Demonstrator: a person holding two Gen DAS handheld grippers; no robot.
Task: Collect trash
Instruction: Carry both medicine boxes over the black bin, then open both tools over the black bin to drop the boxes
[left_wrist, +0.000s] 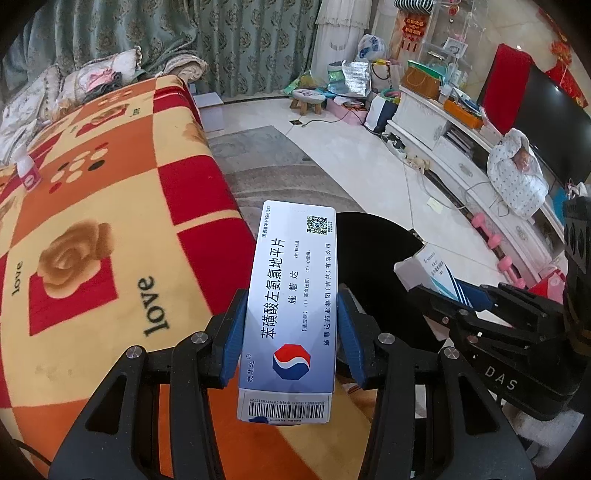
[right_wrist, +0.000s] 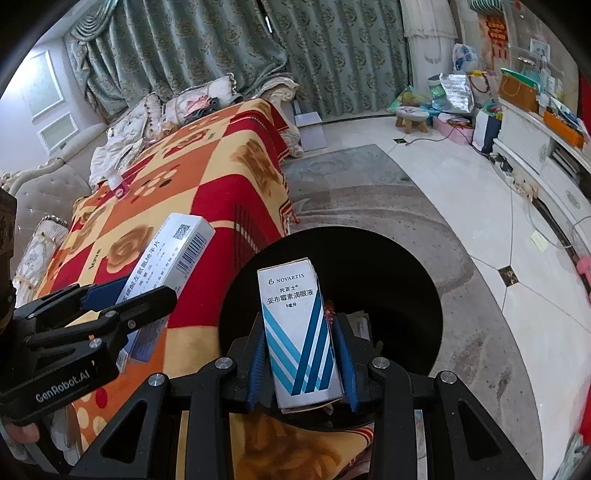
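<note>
The left tongs (left_wrist: 291, 332) clamp a long blue-and-white tablet carton (left_wrist: 291, 295) at mid-frame, pads on its narrow side edges. The right tongs (right_wrist: 301, 354) pinch a smaller striped eye-drop box (right_wrist: 299, 332) low in centre frame, over the mouth of the black bin (right_wrist: 388, 266). Both cartons look light and thin-walled, likely near empty, so they would crush under a hard squeeze; gripping across the folded edges suits them best.

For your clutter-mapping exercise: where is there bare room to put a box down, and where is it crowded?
Free: the blanket between the small bottle and its near edge; the rug between blanket and black bin. Crowded: the floor by the stool and the TV cabinet.
</note>
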